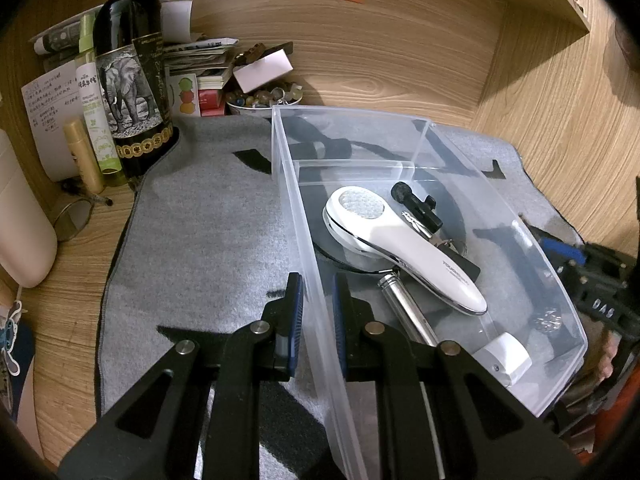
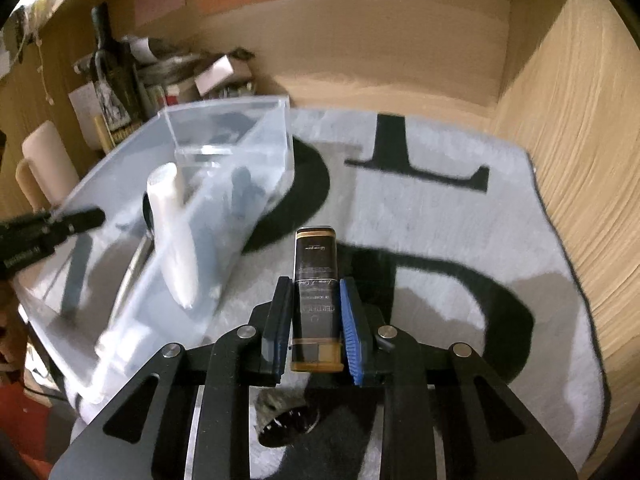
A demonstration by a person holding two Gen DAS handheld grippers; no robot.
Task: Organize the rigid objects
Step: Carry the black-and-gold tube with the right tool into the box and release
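Left gripper (image 1: 318, 312) straddles clear bin (image 1: 304, 240) wall, jaws not visibly clamped; cannot tell. Right gripper (image 2: 316, 320) clenched on black-gold box (image 2: 316, 280), above grey mat (image 2: 440, 220) beside bin. Risk: unsteadied bin slides when box arrives.

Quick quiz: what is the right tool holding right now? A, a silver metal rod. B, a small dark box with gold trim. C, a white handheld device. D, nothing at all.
B: the right tool is closed on the dark gold-trimmed box above the gray mat, while the white device lies in the clear bin.
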